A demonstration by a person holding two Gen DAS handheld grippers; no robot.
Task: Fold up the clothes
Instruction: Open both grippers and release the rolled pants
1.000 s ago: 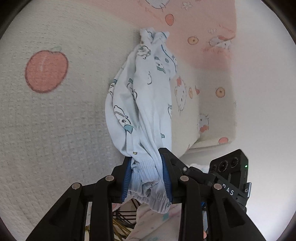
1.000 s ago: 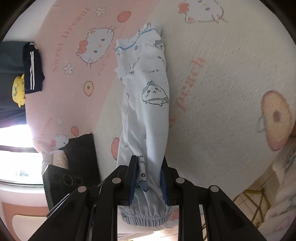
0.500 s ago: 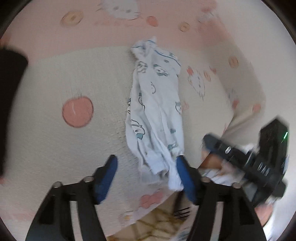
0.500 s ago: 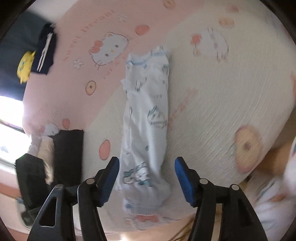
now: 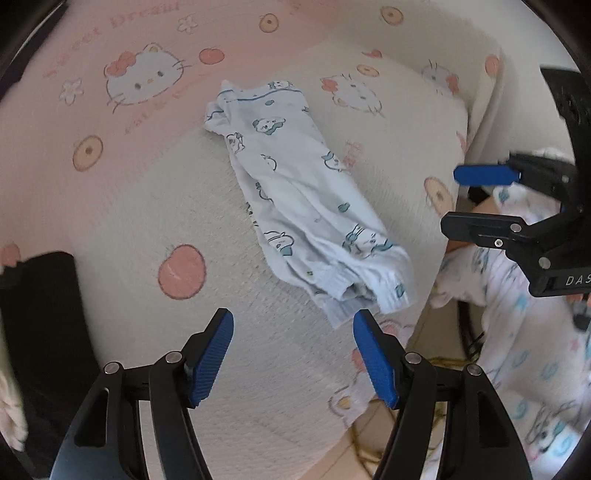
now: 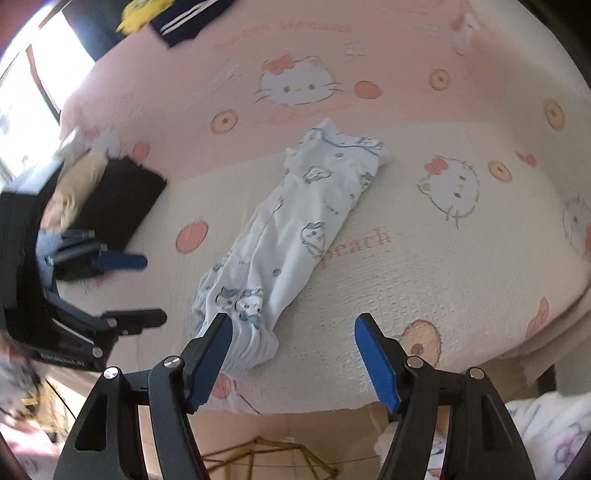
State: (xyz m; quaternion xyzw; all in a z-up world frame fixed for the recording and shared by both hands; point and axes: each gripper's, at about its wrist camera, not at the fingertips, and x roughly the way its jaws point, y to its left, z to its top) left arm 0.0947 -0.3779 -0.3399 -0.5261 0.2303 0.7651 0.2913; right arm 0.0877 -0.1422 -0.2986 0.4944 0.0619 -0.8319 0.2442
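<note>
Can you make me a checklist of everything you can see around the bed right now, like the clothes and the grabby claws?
Surface: bed blanket, cream and pink, printed with cartoon cats and peaches.
Job's things: pale blue printed pants lie in a long narrow strip on the blanket, cuffed end near the bed's edge; nothing holds them.
Clutter: black folded garment at the blanket's left side; navy striped cloth and something yellow at the far edge.
Grippers: left gripper and right gripper both have jaws open and hold nothing.
Cables: nothing seen.
Surroundings: bright window at far left; tan floor with a yellowish frame below the bed's edge.
</note>
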